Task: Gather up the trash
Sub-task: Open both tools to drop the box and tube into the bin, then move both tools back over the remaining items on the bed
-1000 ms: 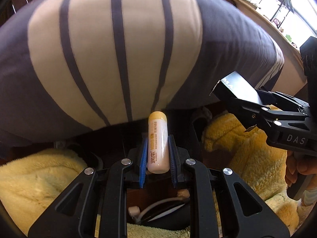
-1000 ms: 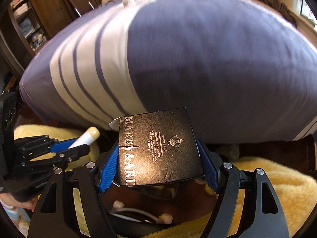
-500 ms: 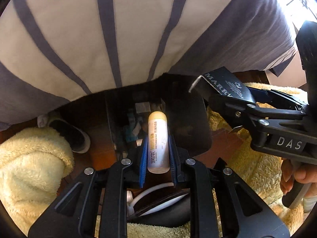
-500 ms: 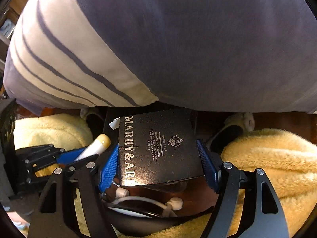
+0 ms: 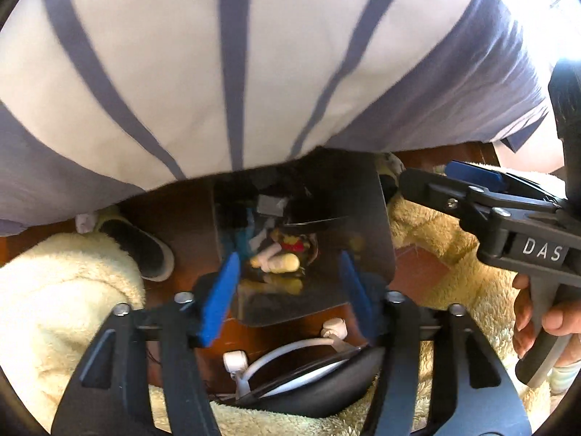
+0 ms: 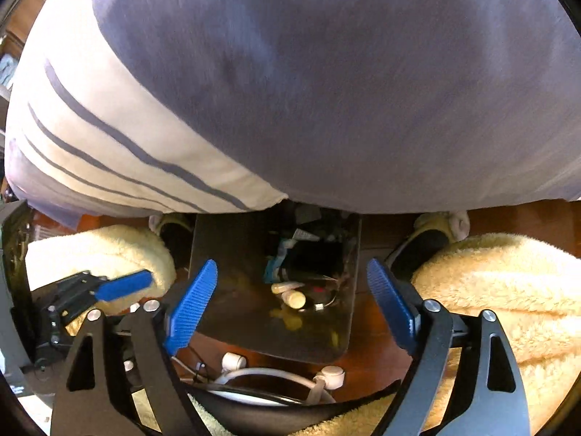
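"DAS" marks right gripper (image 5: 468, 181) above bin (image 5: 385, 225).

The striped grey-and-cream bedding (image 5: 232, 72) overhangs the far rim of the shiny metal trash bin (image 5: 381, 232) – its near mouth lies open. Fluffy yellow-robed knees (image 6: 490, 290) flank it closely

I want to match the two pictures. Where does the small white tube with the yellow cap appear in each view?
Left wrist: the tube lies inside the bin, just below picture centre, between the open left claw's pads.
Right wrist: the tube lies in the bin, at lower centre, between the open right claw's pads.
Shared landmark: the striped pillow above the bin.
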The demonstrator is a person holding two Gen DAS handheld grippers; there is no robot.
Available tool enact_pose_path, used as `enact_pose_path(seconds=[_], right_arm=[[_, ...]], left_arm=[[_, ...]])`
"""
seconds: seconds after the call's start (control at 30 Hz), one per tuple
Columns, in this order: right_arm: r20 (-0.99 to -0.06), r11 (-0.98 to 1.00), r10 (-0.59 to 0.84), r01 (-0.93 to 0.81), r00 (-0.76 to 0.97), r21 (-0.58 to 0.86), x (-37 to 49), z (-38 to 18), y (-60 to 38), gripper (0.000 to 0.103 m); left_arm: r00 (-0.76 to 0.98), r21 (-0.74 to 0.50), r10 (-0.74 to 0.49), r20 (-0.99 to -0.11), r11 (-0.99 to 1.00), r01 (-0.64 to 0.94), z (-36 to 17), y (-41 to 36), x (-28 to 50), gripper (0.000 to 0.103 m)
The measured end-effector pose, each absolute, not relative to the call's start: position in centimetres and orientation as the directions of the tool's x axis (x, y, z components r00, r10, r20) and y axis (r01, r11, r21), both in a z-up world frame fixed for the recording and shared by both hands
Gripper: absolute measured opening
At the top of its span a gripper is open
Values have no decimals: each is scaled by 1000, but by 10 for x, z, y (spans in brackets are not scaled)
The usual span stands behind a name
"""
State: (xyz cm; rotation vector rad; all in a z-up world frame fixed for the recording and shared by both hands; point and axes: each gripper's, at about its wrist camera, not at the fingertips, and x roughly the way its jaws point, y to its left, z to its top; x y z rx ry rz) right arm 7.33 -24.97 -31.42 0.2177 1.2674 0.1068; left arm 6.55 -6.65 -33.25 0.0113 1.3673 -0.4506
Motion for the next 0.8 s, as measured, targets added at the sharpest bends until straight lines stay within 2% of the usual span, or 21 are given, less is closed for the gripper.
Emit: enact_pose_path(seconds=[0.13, 0.37, 0.5, 0.6, 0.8], right_arm=[[-930, 986, 135, 43, 343, 159, 70, -297, -255, 95], [-896, 987, 113, 55, 428, 150, 57, -264, -268, 96], [-872, 986, 115, 53, 476, 159, 47, -243, -272, 96], [-851, 985, 118, 49, 512, 166, 40, -228, -273, 96], [-802, 983, 128, 31, 584, 179, 31, -194, -275, 97]], left_arm=[[192, -228, -296, -936, 922, 311, -311, -59, 66, 69], [292, -198, -294, -910, 928, 316, -270, -50, 60, 89], [343, -179, -290, -894, 930, 320, -247, -46, 55, 90], [386, -163, -285, -877, 934, 318, -229, -41, 52, 95], [477, -139, -284, -832, 939, 316, -187, -35, 44, 95]])
